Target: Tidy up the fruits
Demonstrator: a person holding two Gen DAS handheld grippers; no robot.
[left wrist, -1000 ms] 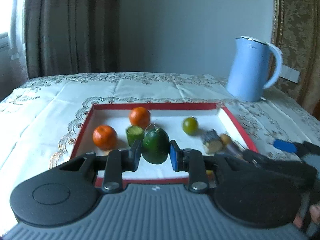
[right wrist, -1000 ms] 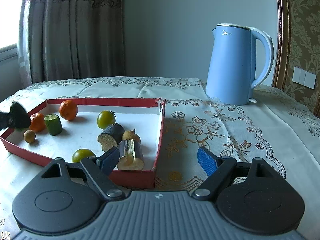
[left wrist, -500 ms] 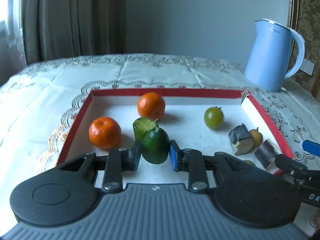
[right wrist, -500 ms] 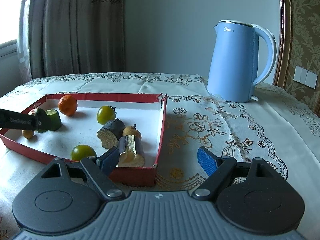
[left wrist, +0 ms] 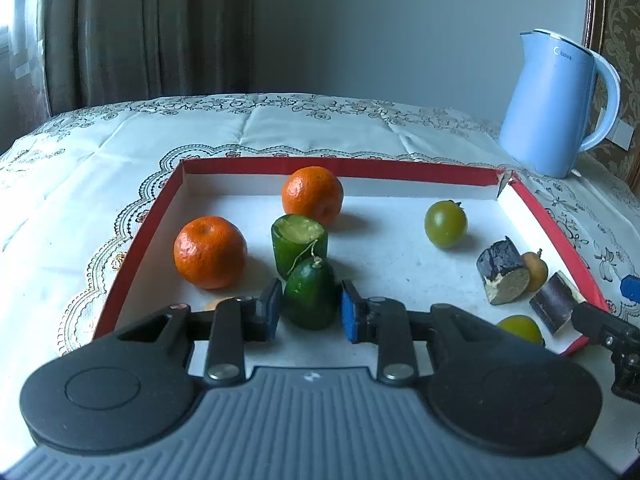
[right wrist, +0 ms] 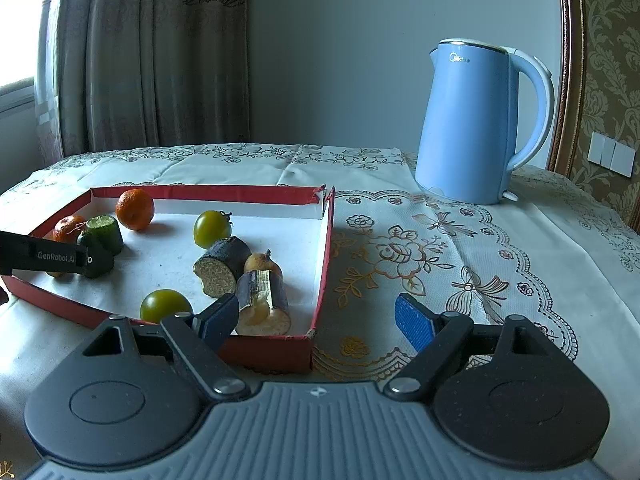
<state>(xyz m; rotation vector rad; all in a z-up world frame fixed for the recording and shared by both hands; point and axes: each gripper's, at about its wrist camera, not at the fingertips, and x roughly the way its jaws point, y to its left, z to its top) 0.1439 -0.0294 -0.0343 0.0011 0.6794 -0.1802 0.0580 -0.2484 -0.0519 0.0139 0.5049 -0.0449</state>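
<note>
My left gripper (left wrist: 310, 308) has its blue-padded jaws closed on a small dark green oval fruit with a thin dry stem (left wrist: 312, 298), one pad against each side of it. The fruit sits low over the white floor of the shallow red-rimmed cardboard tray (left wrist: 360, 168), near the front edge; I cannot tell whether its underside touches the floor. Just behind it stands a cut green cylinder of fruit with a pale top (left wrist: 299, 240), close enough that the stem crosses it. An orange mandarin (left wrist: 210, 252) lies to the left and a second mandarin (left wrist: 313, 195) further back.

My right gripper (right wrist: 316, 320) hangs over the tray's near right corner with its jaws spread wide and nothing between them. Its left pad is just in front of a dark-skinned cut chunk with pale flesh (right wrist: 262, 300); the right pad is over the embroidered tablecloth (right wrist: 440, 248). A pale blue electric kettle (right wrist: 476, 120) stands well behind.
</note>
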